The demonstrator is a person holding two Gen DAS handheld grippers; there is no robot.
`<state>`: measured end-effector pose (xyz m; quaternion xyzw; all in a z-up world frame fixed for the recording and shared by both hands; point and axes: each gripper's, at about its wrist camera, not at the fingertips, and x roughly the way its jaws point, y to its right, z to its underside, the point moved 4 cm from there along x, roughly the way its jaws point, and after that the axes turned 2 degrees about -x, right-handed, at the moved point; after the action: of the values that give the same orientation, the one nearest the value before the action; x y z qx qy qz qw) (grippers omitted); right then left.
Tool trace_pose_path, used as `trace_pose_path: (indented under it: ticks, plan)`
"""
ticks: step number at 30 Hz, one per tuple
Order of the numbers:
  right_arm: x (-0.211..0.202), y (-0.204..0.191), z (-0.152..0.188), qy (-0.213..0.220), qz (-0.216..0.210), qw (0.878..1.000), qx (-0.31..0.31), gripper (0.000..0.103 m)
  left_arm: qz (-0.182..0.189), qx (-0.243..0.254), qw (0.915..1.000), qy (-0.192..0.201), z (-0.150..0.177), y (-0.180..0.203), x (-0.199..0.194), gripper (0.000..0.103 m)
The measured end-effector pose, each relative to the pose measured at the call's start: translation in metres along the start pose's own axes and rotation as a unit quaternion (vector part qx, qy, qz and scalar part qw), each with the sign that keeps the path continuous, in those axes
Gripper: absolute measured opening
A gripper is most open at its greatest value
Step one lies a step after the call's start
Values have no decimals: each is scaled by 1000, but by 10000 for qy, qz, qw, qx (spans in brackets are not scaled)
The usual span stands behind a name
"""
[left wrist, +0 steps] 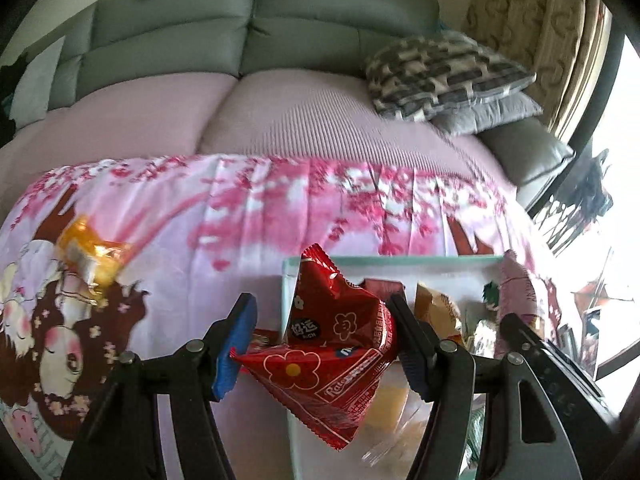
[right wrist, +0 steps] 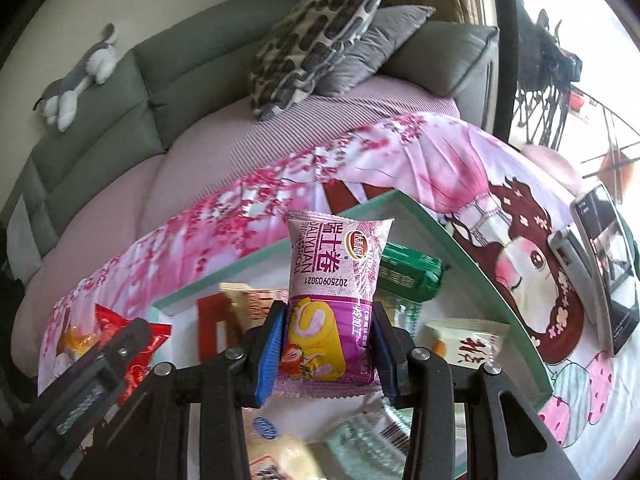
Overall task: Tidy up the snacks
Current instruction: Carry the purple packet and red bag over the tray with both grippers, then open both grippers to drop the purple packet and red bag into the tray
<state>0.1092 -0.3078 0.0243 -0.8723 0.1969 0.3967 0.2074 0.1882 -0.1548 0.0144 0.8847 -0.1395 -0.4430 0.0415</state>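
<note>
Pink blossom-print cloth [left wrist: 280, 200] covers the table across the middle of both views, and the teal box [right wrist: 472, 248] of snacks sits on it at lower centre. I'm mid-carry — left tongs [left wrist: 320, 344] clamp a crumpled red packet [left wrist: 336, 344] over the box's left edge, corner pointing up-frame. Right tongs [right wrist: 326, 344] pinch a purple roll-cake packet [right wrist: 336, 280], long axis upright. Next, I judge, both need lowering into free slots before release.

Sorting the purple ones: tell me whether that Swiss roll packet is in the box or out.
Out: the purple Swiss roll packet is clamped upright in the right gripper above the box.
</note>
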Motion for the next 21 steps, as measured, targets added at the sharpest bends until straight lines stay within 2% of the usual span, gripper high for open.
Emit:
trace_pose_path:
  ticks: [6, 8, 10, 12, 14, 16, 17, 18, 19, 21]
  plan:
    - [8, 8, 2, -111, 68, 9999, -23, 45, -94, 40, 9998, -151, 0, 7, 17, 68]
    - [8, 8, 3, -116, 188, 9997, -110, 46, -76, 86, 9997, -209, 1, 10, 19, 72]
    - [7, 7, 3, -100, 225, 9995, -174, 50, -41, 120, 9996, -253, 2, 12, 19, 75]
    - [5, 5, 2, -70, 266, 9994, -220, 59, -95, 153, 9995, -251, 2, 14, 18, 78]
    - [5, 2, 1, -53, 279, 9992, -276, 59, -160, 167, 9995, -205, 1, 13, 15, 83]
    - [5, -1, 2, -72, 276, 9989, -359, 61, -214, 136, 9995, -173, -1, 9, 11, 83]
    - [5, -3, 2, -88, 293, 9987, -409, 68, -262, 102, 9995, -164, -2, 6, 10, 84]
    - [6, -6, 3, -104, 332, 9982, -486, 80, -327, 66, 9993, -163, -3, 2, 10, 84]
    - [7, -9, 3, -100, 376, 9977, -554, 86, -449, 21, 9989, -161, -3, -3, 9, 84]
    - [8, -12, 4, -91, 417, 9971, -635, 101, -671, -46, 9977, -131, -4, -12, 9, 95]
